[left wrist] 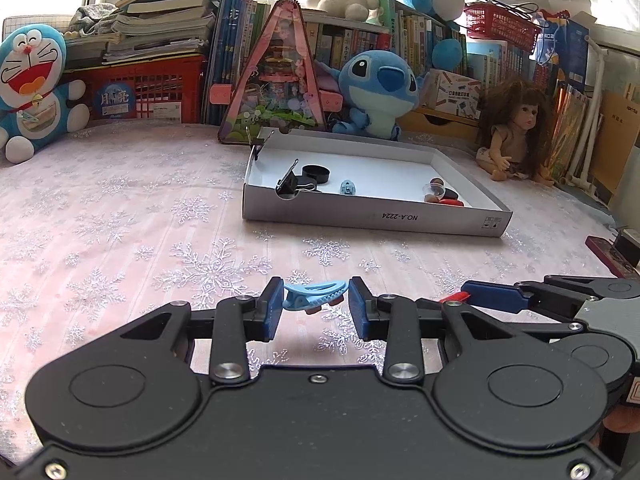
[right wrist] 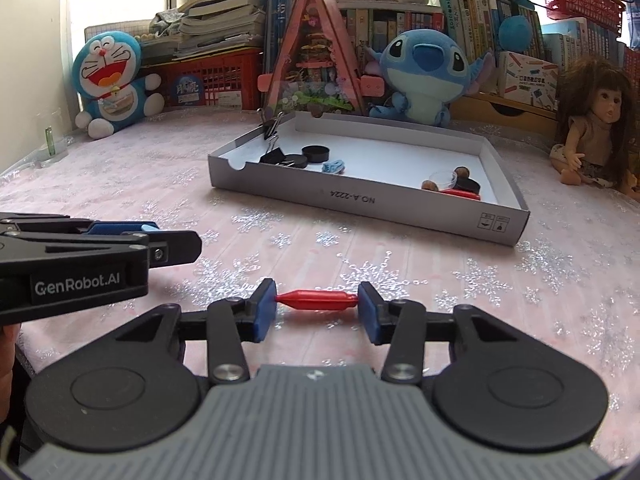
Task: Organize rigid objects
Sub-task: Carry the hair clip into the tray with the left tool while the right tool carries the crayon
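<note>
L gripper (left wrist: 314, 308) was clamped on a light-blue clip (left wrist: 314, 299), blue pads (left wrist: 272, 312) pressing it at both ends. Clip's long axis ran crosswise, pad to pad, roughly level w/ the table; rounded end toward the right pad, narrower end at the left pad. Toothed edge faced down. It sat low over the pink snowflake cloth (left wrist: 120, 220); can't tell if lifted or touching.

R gripper (right wrist: 317, 308) had a red clip (right wrist: 318, 300) between its pads (right wrist: 266, 310), both ends in contact w/ the blue faces, jaws about a third open. Red clip's long axis also ran crosswise, left-right, near level; narrowed waist close to the left pad, thicker body toward the right pad. Whether it rested on the cloth wasn't clear.

The 2 grippers were side by side at the near edge of the table, L one visible at left in the right wrist view, w/ "GenRobot.AI" on its side.

Beyond them, well apart, lay a shallow white box (right wrist: 372, 204) marked "NO.A-2224", angled across the cloth. Inside: black binder clips (right wrist: 276, 156), a black round cap (right wrist: 316, 153), a small blue item (right wrist: 334, 167) at the left-middle; a red piece (right wrist: 460, 194), brown bits & a clear cup at the right corner. Another binder clip (right wrist: 270, 126) stood on the box's far-left wall.

Plush toys, a doll (right wrist: 592, 124) & books lined the back.
</note>
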The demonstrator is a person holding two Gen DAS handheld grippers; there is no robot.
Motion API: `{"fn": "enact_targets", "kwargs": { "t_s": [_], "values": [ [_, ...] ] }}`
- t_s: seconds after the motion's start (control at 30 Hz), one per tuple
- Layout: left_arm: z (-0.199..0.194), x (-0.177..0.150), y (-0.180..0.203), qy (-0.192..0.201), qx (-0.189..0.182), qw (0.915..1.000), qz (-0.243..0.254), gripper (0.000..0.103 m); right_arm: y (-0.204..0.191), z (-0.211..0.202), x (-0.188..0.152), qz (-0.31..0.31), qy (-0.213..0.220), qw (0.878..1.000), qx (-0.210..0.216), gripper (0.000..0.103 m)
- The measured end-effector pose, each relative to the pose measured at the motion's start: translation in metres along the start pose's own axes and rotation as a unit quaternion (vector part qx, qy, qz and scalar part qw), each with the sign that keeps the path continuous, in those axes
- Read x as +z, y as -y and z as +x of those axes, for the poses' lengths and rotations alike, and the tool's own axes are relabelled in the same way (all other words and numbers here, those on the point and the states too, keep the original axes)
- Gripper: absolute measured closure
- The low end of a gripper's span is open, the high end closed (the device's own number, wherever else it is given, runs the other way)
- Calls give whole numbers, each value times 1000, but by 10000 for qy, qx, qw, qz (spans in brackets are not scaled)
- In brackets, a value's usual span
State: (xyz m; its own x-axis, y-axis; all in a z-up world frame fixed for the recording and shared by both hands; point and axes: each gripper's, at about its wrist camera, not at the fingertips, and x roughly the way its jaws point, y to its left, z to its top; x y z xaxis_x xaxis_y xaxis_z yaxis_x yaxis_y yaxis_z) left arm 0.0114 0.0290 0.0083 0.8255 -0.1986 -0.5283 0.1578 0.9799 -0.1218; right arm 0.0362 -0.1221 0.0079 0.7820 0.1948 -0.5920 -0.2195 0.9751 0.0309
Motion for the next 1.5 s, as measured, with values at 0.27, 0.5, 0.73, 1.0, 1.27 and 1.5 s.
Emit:
{"fn": "enact_targets", "kwargs": {
  "t_s": [0.27,0.5,0.73,1.0,1.27,1.5],
  "values": [
    [6,12,4,59,-77,10000,5,70,19,-3,11,127,195,9995,-232,53],
    [14,29,11,156,-164,9997,42,70,38,-5,24,214,400,9979,-457,53],
    [25,49,17,263,-234,9994,74,70,58,-2,39,244,569,9961,-633,53],
    [40,73,24,374,-300,9987,140,70,76,5,56,368,716,9940,-741,53],
    [66,100,30,494,-295,9982,151,70,86,18,75,370,907,9926,-717,53],
    [88,114,30,501,-257,9984,111,70,90,32,88,376,932,9931,-602,53]
  ]
}}
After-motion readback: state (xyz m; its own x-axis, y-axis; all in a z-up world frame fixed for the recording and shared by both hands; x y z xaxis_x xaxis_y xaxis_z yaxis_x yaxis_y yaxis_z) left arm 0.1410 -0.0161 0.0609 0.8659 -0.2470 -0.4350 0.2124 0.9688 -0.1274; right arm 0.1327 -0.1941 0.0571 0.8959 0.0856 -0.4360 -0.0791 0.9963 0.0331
